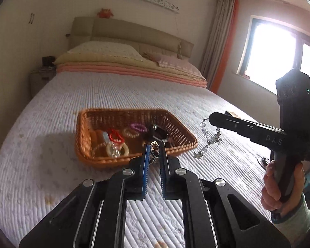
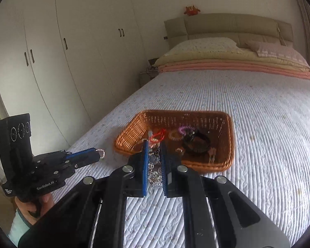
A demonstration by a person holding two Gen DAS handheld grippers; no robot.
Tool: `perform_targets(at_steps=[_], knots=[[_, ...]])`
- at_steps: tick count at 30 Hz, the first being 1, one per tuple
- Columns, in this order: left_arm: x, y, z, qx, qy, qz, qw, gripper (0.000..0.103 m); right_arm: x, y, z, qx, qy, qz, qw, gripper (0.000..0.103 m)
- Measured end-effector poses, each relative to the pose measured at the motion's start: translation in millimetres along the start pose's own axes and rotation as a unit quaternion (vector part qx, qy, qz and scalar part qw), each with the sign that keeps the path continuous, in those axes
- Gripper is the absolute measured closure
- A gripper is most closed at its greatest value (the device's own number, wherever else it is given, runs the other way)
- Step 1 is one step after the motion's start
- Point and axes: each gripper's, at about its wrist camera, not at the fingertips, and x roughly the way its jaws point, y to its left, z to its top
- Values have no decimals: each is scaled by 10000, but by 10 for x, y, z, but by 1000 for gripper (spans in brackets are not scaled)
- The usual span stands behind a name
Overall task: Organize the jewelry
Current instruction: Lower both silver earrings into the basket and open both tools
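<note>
We've got both grippers loaded above the bed (image 1: pixel 93 95). Left gripper (image 1: pixel 155 145) is nearly closed, pinching a small ring-link trinket (image 2: pixel 101 153) at the tips. Right gripper (image 2: pixel 154 144) is narrow too, clamped on a crystal bead strand (image 1: pixel 210 139) that dangles free. Wicker basket (image 1: pixel 80 136) sits at 12 o'clock from both, already holding hair ties and bracelets. Our read: both pieces are light, limp and slippery, and the crystal looks chip-prone. Hold near a clasp or thick link, lower in, don't drop. The strand will likely swing and could snag the weave.
</note>
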Motion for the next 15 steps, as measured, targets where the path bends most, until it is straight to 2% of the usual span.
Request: perform_targets(at_steps=[3,6,12,15], knots=[[190,142,219,-35,-90,146,9998,95,274,-34,286,-93,52,-204,9997,94],[493,377,335,-318,-50,206,9993,95,626,-103,496,-76,211,-277,9994,94],[979,672,269,-685,230,409,9965,95,1442,-228,590,52,772,-566,9954,94],[1157,763,202,-837,429,377,9949,95,1784,-323,546,180,1079,-675,9917,94]])
